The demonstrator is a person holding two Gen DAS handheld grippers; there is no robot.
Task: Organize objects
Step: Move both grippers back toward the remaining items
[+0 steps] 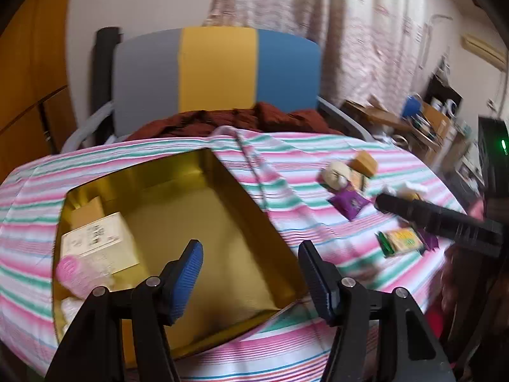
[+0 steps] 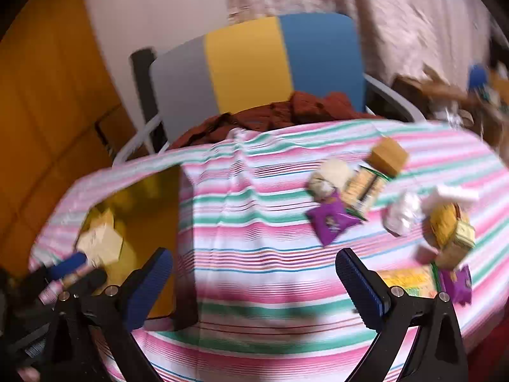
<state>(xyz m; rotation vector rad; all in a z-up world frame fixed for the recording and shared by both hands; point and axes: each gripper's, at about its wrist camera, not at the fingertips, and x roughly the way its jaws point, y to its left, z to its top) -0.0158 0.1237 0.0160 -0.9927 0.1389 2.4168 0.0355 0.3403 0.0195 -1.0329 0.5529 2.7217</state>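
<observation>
The gold tin (image 1: 191, 222) sits open on the striped cloth of the table (image 1: 302, 222), already holding a cream box (image 1: 98, 242) and a pink packet (image 1: 76, 273) at its left end, while loose snacks, a purple packet (image 2: 331, 219) among them, lie well apart to its right. The left gripper (image 1: 251, 273) hangs with jaws spread and empty over the tin's near edge. The right gripper (image 2: 254, 283) is also wide open and empty; it should probably centre on one packet, close on its middle and fill the tin's bare floor.

Bare striped surface (image 2: 254, 222) is lying open between the gold tin (image 1: 222, 222) and the snack packets (image 2: 350, 191) crowding its right side.
</observation>
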